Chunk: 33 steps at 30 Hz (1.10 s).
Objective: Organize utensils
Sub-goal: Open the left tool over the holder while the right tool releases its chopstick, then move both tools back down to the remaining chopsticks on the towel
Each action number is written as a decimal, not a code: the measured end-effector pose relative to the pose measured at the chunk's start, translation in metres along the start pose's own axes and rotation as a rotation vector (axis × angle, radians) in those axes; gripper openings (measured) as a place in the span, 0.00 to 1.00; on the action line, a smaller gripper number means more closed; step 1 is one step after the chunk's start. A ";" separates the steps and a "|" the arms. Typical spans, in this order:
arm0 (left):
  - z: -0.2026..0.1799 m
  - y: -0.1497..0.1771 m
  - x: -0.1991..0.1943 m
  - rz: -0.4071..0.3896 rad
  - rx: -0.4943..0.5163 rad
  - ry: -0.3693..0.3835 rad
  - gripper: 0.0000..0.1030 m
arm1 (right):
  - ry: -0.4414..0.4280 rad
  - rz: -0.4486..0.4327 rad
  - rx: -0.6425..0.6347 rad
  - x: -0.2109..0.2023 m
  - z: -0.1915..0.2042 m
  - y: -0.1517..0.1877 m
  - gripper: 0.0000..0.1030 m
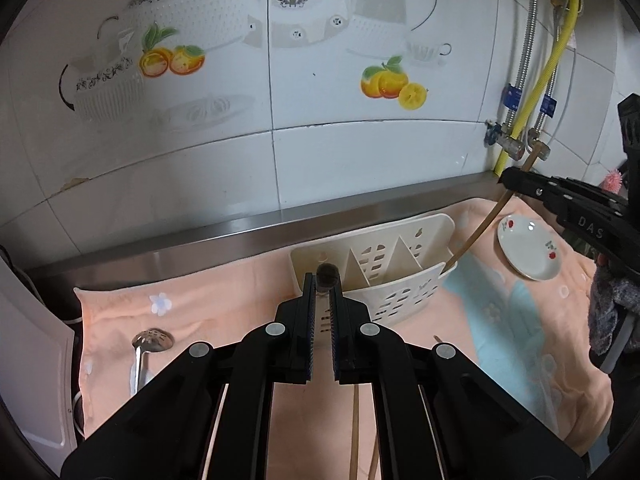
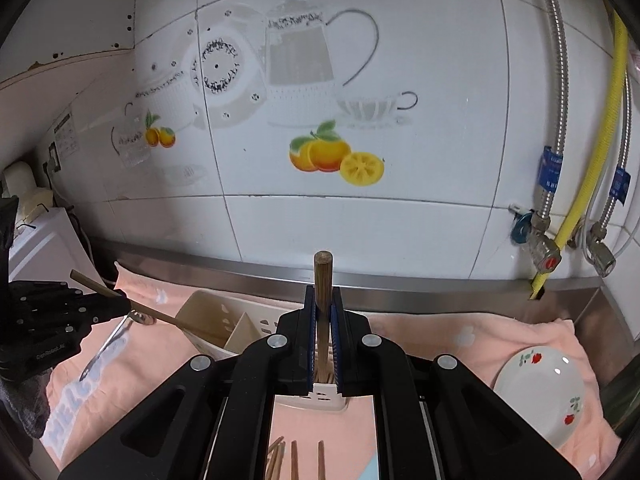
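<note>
Tiled counter, towel point(image 1: 224, 312): left gripper point(image 1: 323, 292) and right gripper point(image 2: 323, 312) each clamp a chopstick point(image 2: 322, 280) over caddy point(image 1: 404, 280); a skewed tip could catch a divider

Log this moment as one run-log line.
left gripper: shut on chopstick | right gripper: shut on chopstick | caddy: chopstick entering

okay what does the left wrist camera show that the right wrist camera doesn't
Only the left wrist view shows the perforated ladle head on the towel.

Only the right wrist view shows loose chopsticks lying below the right hand-held gripper.

Both show the white utensil caddy, the flowered plate, and each hand-held gripper, including the left hand-held gripper, shut on a chopstick.
</note>
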State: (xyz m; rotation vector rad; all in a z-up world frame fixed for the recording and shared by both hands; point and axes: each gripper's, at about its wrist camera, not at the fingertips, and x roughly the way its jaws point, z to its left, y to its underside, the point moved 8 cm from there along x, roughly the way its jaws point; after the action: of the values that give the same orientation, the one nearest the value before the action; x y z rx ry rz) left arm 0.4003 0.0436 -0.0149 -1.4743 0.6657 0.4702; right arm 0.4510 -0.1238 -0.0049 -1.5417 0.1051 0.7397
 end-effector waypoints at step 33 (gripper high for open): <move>-0.021 0.097 -0.101 -0.124 0.014 0.014 0.32 | -0.074 -0.041 -0.013 -0.123 0.029 0.093 0.38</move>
State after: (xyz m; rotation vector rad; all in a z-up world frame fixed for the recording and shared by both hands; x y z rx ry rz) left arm 0.2587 0.0395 -0.0200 -1.4969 0.5842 0.3591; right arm 0.2982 -0.1545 -0.0210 -1.5229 0.0138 0.7653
